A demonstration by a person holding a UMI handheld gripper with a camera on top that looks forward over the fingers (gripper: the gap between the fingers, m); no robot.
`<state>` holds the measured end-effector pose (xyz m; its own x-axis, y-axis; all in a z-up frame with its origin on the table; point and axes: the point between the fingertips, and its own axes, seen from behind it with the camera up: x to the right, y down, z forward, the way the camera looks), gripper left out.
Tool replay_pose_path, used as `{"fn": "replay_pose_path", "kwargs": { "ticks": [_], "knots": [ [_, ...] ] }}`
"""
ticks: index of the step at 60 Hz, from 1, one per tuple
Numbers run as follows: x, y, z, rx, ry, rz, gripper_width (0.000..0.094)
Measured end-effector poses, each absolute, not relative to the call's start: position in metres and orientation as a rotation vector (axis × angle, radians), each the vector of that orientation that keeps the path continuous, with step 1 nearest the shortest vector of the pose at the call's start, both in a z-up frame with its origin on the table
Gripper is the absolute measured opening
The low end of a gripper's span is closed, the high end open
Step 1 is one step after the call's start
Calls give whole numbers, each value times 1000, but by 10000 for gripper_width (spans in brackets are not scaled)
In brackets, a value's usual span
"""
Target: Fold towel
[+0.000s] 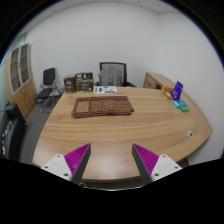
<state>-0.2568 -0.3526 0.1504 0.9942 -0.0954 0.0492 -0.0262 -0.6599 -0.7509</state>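
Observation:
A brown towel [103, 106] lies spread flat on the far part of the wooden table [120, 130], well beyond my fingers. My gripper [112, 160] hovers over the near table edge, open and empty, with the magenta pads wide apart. Bare tabletop lies between the fingers and the towel.
A small patterned item [105, 90] lies just behind the towel. A purple box [178, 90] and small teal objects [180, 104] sit at the table's right side. Chairs [113, 73] stand behind the table, a cabinet [20, 75] at the left wall.

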Motion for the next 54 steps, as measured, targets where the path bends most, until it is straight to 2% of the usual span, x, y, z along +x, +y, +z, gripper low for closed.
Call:
{"fn": "replay_pose_path", "kwargs": {
  "ticks": [7, 20, 32, 41, 46, 54],
  "knots": [
    [-324, -302, 123, -2299, 24, -41, 859],
    [-421, -174, 95, -2261, -34, 34, 863],
    [-434, -62, 53, -2265, -74, -53, 862],
    [-428, -6, 20, -2302, -74, -110, 857],
    [-431, 9, 2, -2333, -85, -103, 820],
    [-432, 19, -5, -2331, -75, -106, 669]
  ]
}}
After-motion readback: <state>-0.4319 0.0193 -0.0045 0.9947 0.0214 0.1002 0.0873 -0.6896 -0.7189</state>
